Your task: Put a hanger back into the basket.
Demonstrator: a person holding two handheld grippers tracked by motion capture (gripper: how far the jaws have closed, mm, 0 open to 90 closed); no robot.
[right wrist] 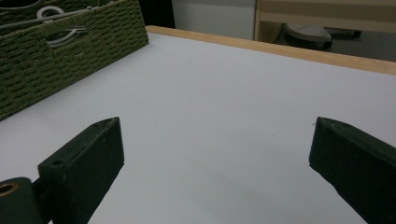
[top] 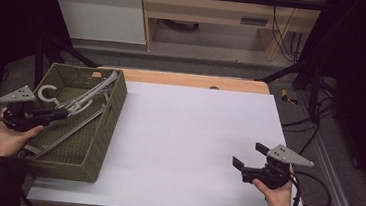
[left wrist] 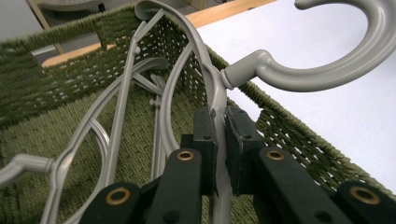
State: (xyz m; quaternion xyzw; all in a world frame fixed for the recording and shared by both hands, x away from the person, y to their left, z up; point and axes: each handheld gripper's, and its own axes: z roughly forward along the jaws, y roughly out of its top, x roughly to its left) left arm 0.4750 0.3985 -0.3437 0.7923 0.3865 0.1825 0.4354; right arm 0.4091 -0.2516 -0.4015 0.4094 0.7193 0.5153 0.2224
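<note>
Black jaws of the left gripper [left wrist: 219, 140] are clamped on the neck of a grey plastic hanger [left wrist: 212, 88], just below its hook, which curves up and away to the right of the jaws. To lift it well, keep the clamp firm at the neck and raise the hanger straight up until its arms clear the basket [top: 115, 107] wall; the arms look interlaced with the other hangers [left wrist: 93, 140], so judge that a slow pull with a slight twist will stop them coming along. These spare hangers lie loosely stacked inside the green woven basket, left of and beyond the jaws. Over the bare white tabletop [top: 193, 134], the right gripper [top: 251, 156] waits with its jaws wide apart, holding nothing.
</note>
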